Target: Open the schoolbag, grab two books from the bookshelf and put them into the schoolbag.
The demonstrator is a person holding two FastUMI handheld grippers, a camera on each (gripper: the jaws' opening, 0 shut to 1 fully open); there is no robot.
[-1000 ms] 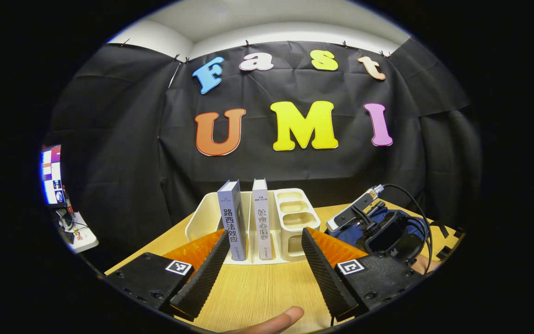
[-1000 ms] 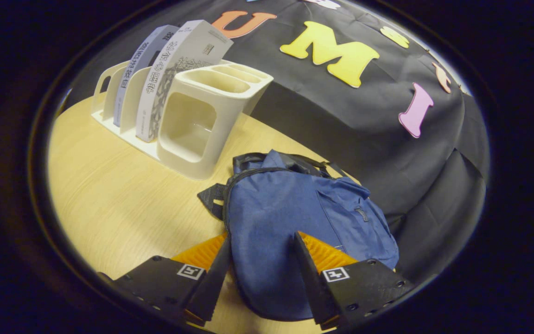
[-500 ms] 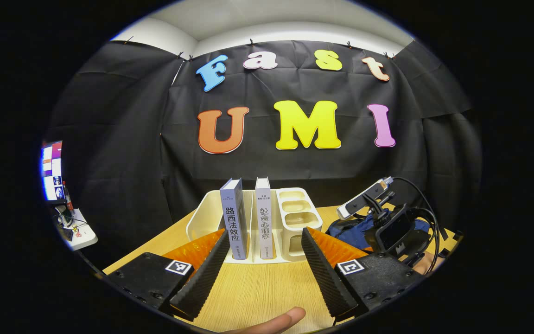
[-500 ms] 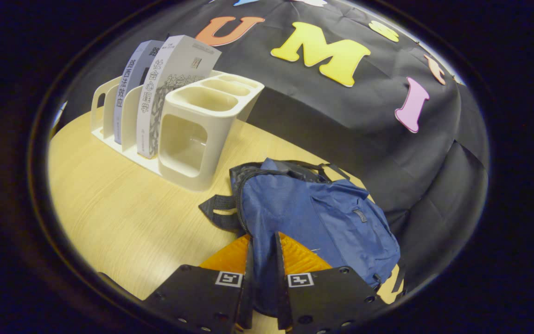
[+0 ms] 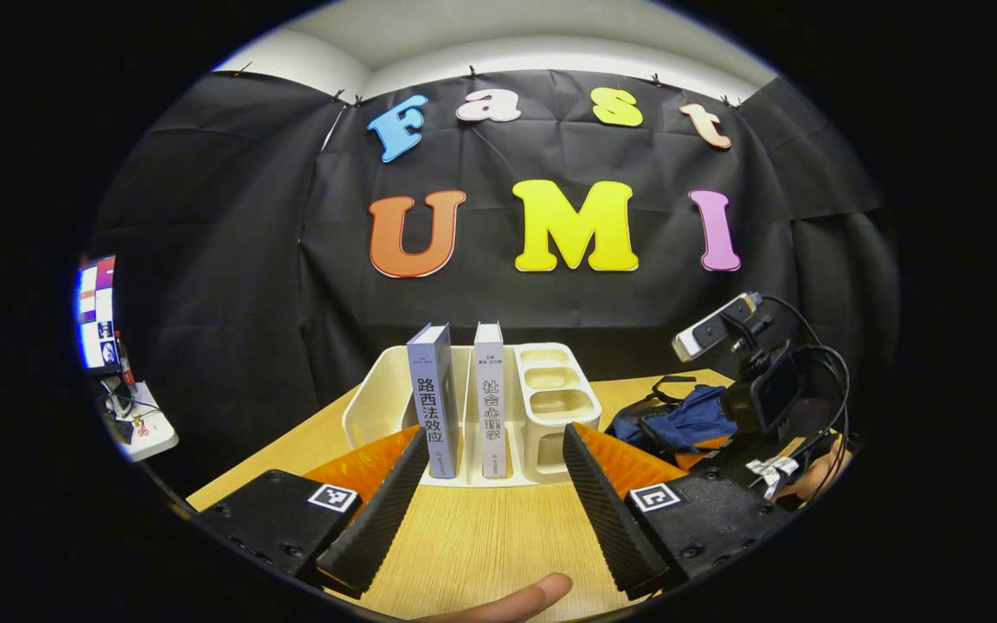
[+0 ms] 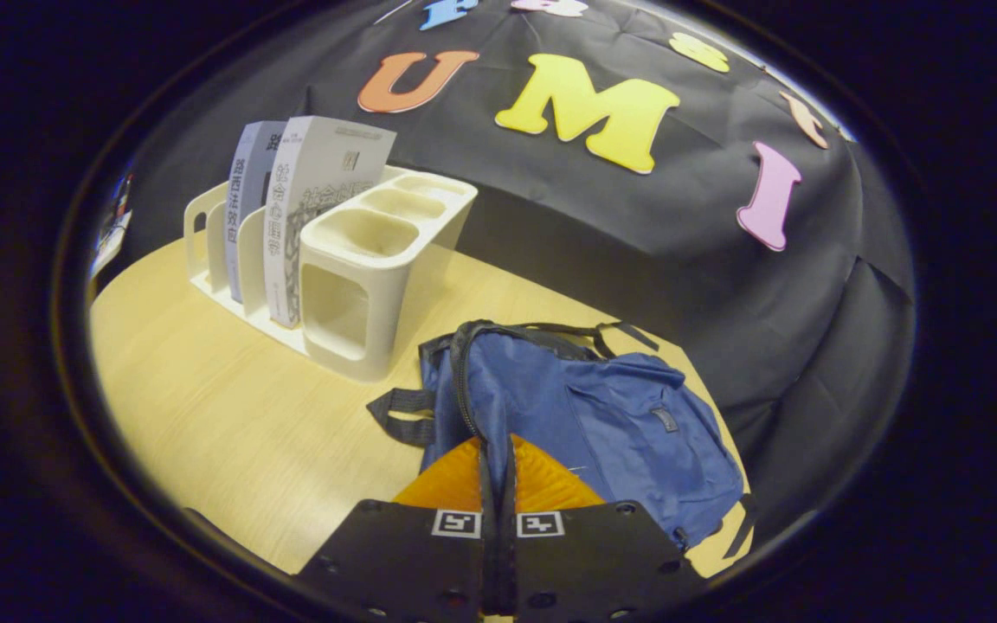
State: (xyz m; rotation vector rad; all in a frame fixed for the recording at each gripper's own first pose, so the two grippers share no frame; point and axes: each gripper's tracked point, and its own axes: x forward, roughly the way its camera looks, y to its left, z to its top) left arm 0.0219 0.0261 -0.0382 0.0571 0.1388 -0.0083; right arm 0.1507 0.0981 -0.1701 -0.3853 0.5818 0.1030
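My R gripper [image 6: 496, 459] is pinched tight on the bag [image 6: 602, 424] fabric by the zip. Shelf [image 6: 360, 285] w/ 2 books [image 6: 299, 199] sits at 10 o'clock on the table [image 6: 230, 415], near the bag.

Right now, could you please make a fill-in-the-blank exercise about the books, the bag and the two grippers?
1. The number of books standing in the white bookshelf is ____.
2. The schoolbag lying on the wooden table has the colour ____.
3. The right gripper has its fingers pinched ____ on the schoolbag's fabric.
4. The left gripper has its fingers spread ____ in front of the bookshelf.

Missing words: two; blue; shut; open
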